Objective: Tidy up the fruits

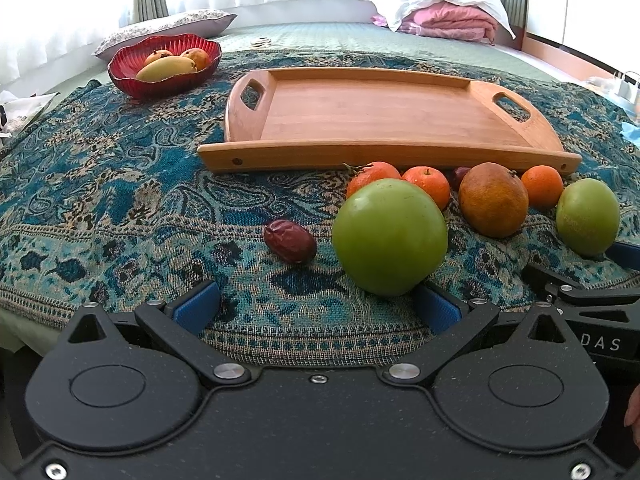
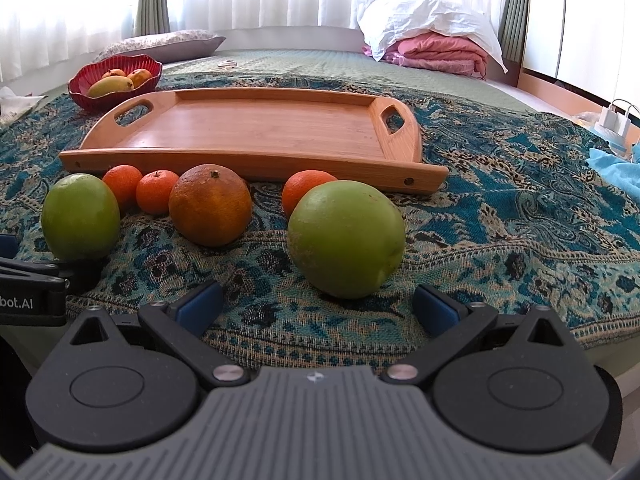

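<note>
An empty wooden tray point(image 1: 360, 116) point(image 2: 260, 132) lies on the patterned cloth. In front of it lie two green fruits point(image 1: 390, 236) point(image 1: 587, 216), a large brownish orange point(image 1: 493, 200) point(image 2: 210, 204), three small tangerines point(image 1: 427, 184) and a dark date point(image 1: 290, 241). My left gripper point(image 1: 316, 308) is open, its right pad beside the near green fruit. My right gripper point(image 2: 318, 306) is open just short of the other green fruit point(image 2: 346, 238); the first green fruit point(image 2: 80, 222) lies at the left of that view.
A red bowl point(image 1: 128, 72) point(image 2: 80, 92) with mangoes stands at the back left. A pillow point(image 1: 168, 28) and folded pink bedding point(image 1: 452, 20) lie behind on the bed. A white charger point(image 2: 616, 120) and a blue cloth point(image 2: 616, 172) lie at the right.
</note>
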